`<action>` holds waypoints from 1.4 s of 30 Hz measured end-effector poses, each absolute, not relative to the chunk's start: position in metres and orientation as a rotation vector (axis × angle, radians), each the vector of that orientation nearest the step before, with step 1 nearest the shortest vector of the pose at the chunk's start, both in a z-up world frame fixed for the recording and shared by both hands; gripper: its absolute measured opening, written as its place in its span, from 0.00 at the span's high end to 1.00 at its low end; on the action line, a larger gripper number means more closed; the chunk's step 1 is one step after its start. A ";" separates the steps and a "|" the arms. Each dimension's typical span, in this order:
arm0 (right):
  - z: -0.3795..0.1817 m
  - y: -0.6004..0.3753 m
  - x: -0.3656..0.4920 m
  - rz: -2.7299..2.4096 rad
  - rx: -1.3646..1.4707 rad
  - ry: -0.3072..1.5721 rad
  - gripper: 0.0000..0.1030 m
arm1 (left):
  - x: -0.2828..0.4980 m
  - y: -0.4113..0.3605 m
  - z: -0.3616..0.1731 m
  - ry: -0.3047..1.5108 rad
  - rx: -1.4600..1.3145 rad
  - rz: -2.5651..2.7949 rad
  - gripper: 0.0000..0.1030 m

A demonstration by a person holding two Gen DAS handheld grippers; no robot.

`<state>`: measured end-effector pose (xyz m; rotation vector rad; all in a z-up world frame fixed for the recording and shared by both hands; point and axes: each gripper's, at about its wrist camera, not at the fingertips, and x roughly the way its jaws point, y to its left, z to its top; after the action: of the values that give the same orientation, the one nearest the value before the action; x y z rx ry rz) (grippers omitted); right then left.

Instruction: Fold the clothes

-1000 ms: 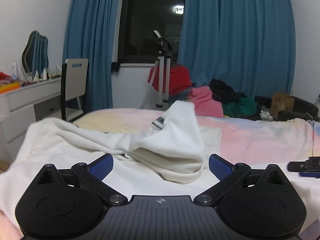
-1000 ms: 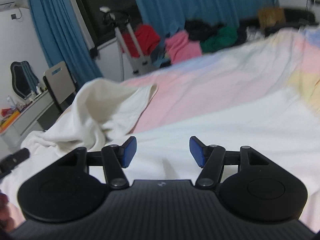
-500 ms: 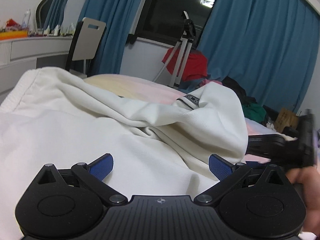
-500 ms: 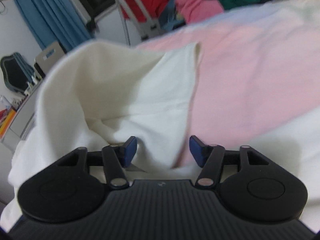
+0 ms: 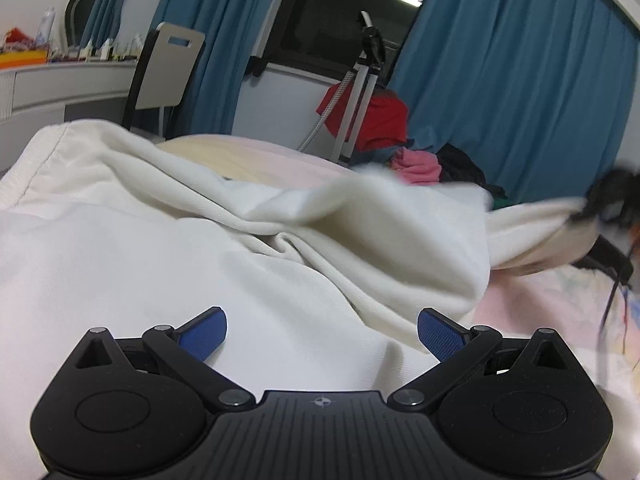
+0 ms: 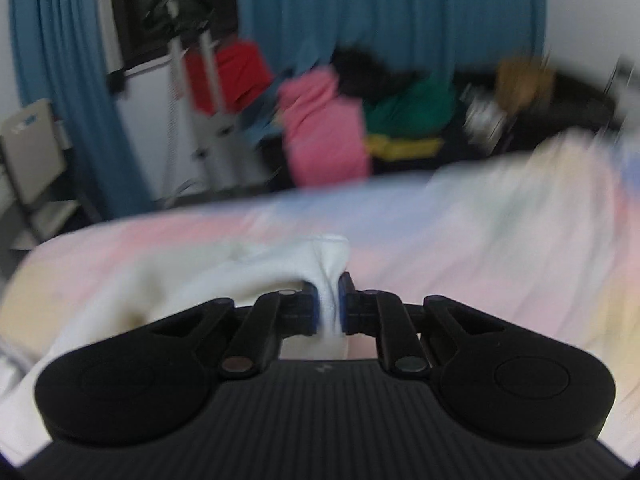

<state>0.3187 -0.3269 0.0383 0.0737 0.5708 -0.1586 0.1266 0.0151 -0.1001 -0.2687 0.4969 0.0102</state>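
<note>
The left gripper (image 5: 322, 334) hangs low over the white garment (image 5: 168, 256), its blue-padded fingers (image 5: 202, 334) spread wide with nothing between them. The right gripper (image 6: 329, 304) has its fingers pressed together on a bunched fold of that garment, pulled taut toward the bed's right side. The garment lies crumpled across the near part of the pastel bed (image 6: 460, 248). Beyond the bed's far edge sit a pile of clothes (image 6: 324, 132), a tripod (image 5: 360, 80), blue curtains (image 5: 520, 92) and a chair (image 5: 164, 76).

The left tool (image 5: 322, 334) hovers with its blue pads wide apart over the white garment (image 5: 200, 248), which lies rumpled on the pastel bed (image 5: 552, 320).
</note>
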 end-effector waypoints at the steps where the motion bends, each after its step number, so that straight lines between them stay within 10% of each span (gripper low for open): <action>1: 0.056 -0.336 0.322 -0.192 0.045 0.544 0.87 | 0.127 0.015 -0.101 0.501 -0.264 0.008 0.00; 9: 0.116 -0.425 0.321 -0.411 -0.016 0.428 0.87 | 0.131 0.017 -0.108 0.519 -0.277 0.002 0.00; 23: -0.094 -0.515 0.220 -0.459 0.388 0.557 0.83 | 0.133 0.012 -0.112 0.524 -0.246 0.012 0.00; 38: -0.084 -0.488 0.174 -0.263 0.838 0.434 0.20 | 0.136 -0.005 -0.118 0.547 -0.210 0.001 0.00; 42: -0.109 -0.486 0.227 -0.300 0.973 0.575 0.20 | 0.136 -0.004 -0.121 0.549 -0.207 -0.003 0.00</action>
<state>0.2274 -0.4857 -0.1090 0.9734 0.5746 -0.3004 0.1362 -0.0041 -0.1214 -0.2069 0.5489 -0.0032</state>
